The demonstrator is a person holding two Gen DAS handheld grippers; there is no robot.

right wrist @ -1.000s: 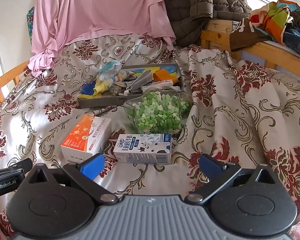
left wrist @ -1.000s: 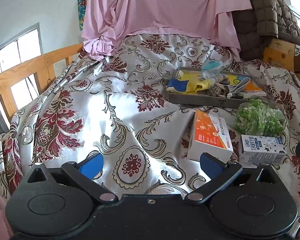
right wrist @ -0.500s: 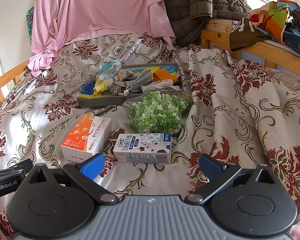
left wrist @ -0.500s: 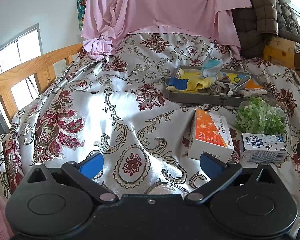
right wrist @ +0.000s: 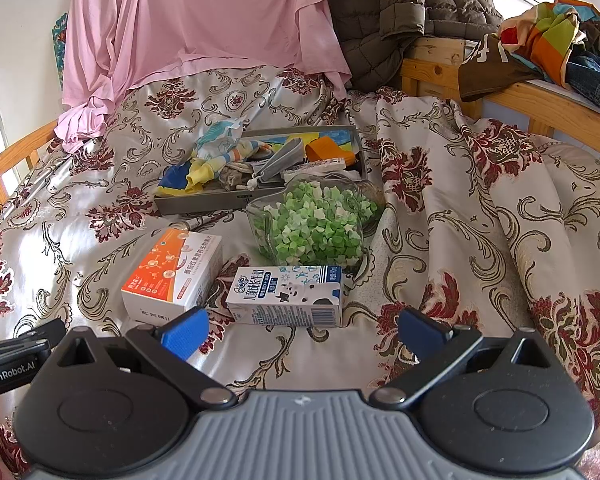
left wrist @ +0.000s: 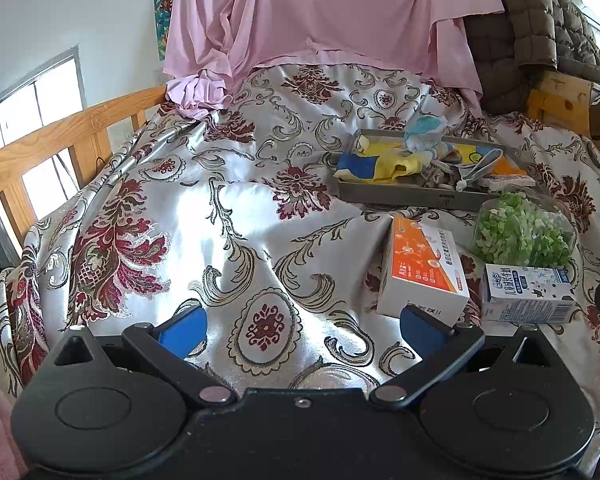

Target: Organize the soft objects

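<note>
A grey tray (right wrist: 204,202) (left wrist: 400,196) sits on the patterned bedspread and holds soft items: a blue and yellow cloth (right wrist: 182,178) (left wrist: 374,166), a pale blue striped bundle (right wrist: 220,142) (left wrist: 424,136), a grey pouch (right wrist: 280,160) and an orange piece (right wrist: 326,150). In front of it lie an orange and white box (right wrist: 172,274) (left wrist: 422,270), a milk carton (right wrist: 286,296) (left wrist: 526,294) and a clear bag of green and white pieces (right wrist: 320,224) (left wrist: 522,232). My left gripper (left wrist: 302,326) is open over bare bedspread, left of the box. My right gripper (right wrist: 302,330) is open just short of the milk carton.
A pink sheet (right wrist: 204,28) hangs at the head of the bed beside a brown quilted jacket (right wrist: 412,16). Wooden rails (left wrist: 56,148) (right wrist: 540,100) run along both sides, the right one piled with clothes (right wrist: 548,40). Bare bedspread (left wrist: 148,220) lies to the left.
Both views have pulled back slightly, so the tray and boxes look a little farther away. Both grippers stay open and nothing on the bed has moved.
</note>
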